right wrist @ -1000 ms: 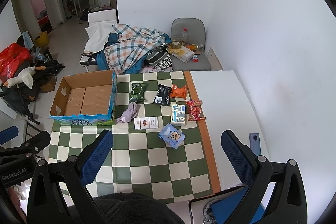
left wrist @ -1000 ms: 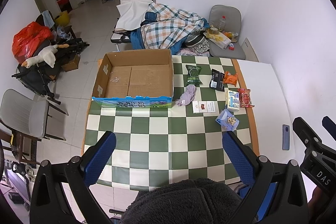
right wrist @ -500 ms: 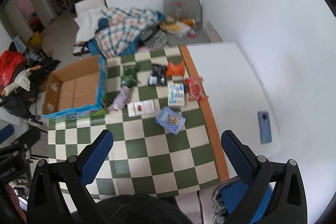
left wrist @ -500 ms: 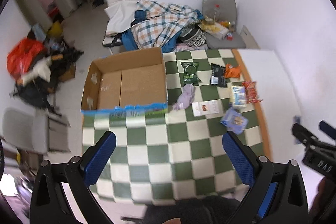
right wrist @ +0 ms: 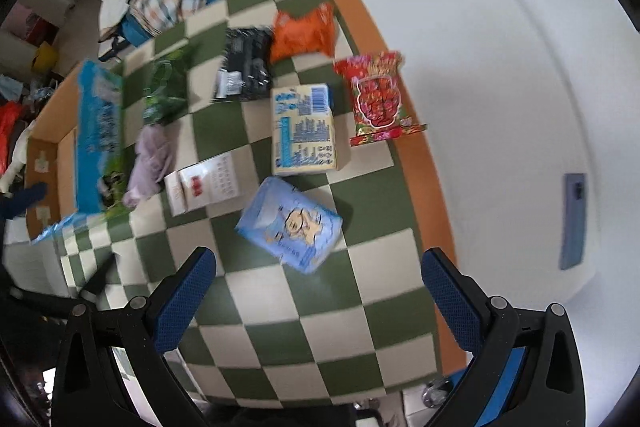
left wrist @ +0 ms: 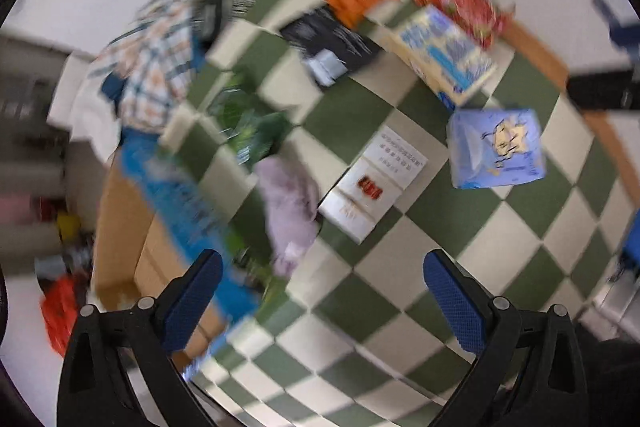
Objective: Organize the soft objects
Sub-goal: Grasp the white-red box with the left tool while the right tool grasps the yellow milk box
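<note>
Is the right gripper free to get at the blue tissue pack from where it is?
Probably yes: the right gripper is open, with the blue tissue pack just ahead and nothing between them.

My right gripper (right wrist: 318,279) hung spread wide over the checkered tablecloth (right wrist: 320,327), blue tissue pack (right wrist: 289,223) just ahead.

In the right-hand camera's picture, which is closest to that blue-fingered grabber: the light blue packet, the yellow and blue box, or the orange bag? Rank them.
From the right gripper:
1. Light blue packet, just ahead of the fingers, mid-table.
2. Yellow and blue box, behind the packet.
3. Orange bag, at the table's far end.
</note>
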Motion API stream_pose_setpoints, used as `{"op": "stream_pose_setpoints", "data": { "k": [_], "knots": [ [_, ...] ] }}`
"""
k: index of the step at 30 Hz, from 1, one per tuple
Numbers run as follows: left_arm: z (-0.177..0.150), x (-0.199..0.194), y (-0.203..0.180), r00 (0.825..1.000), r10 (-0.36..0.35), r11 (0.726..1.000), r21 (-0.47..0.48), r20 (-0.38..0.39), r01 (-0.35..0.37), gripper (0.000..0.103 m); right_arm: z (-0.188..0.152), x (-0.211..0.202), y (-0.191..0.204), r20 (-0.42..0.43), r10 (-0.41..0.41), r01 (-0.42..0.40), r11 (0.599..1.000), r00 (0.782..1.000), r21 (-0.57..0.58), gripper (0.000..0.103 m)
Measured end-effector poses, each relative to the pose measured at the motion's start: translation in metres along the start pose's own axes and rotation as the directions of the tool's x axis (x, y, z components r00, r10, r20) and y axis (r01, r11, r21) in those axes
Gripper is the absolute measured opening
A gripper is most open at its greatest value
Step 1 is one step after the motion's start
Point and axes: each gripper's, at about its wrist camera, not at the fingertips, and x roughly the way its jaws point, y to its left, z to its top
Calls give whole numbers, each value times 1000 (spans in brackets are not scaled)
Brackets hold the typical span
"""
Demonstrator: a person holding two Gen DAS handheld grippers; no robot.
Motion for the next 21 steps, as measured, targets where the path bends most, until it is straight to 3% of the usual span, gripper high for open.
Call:
{"op": "stream_pose_setpoints", "data": {
  "k": [7,10,13,15,17,18,21],
  "knots": [
    [44,89,-5,992,-74,991,107,-101,84,103,44,71,-17,-94,79,-72,995,992,71,102],
    [51,116,1,984,-105,987,106,-146,121,101,59,95,-23,-113,126,-115,988,986,100,101],
    [52,122,9,971,-186,977,75,-153,200,99,70,113,-24,-138,147,-132,985,980,110,100],
    [48,124,17,959,-236,969,41,-157,245,87,77,122,-25,-148,167,-150,981,975,123,99],
    [43,125,25,939,-303,952,-5,-164,307,65,85,129,-23,-154,185,-166,977,971,131,99],
    [40,124,28,934,-318,948,-23,-164,318,60,89,132,-22,-157,190,-170,977,969,131,99],
    [31,123,36,954,-261,965,-19,-147,261,60,98,140,-14,-177,196,-177,977,965,118,99]
  ]
}}
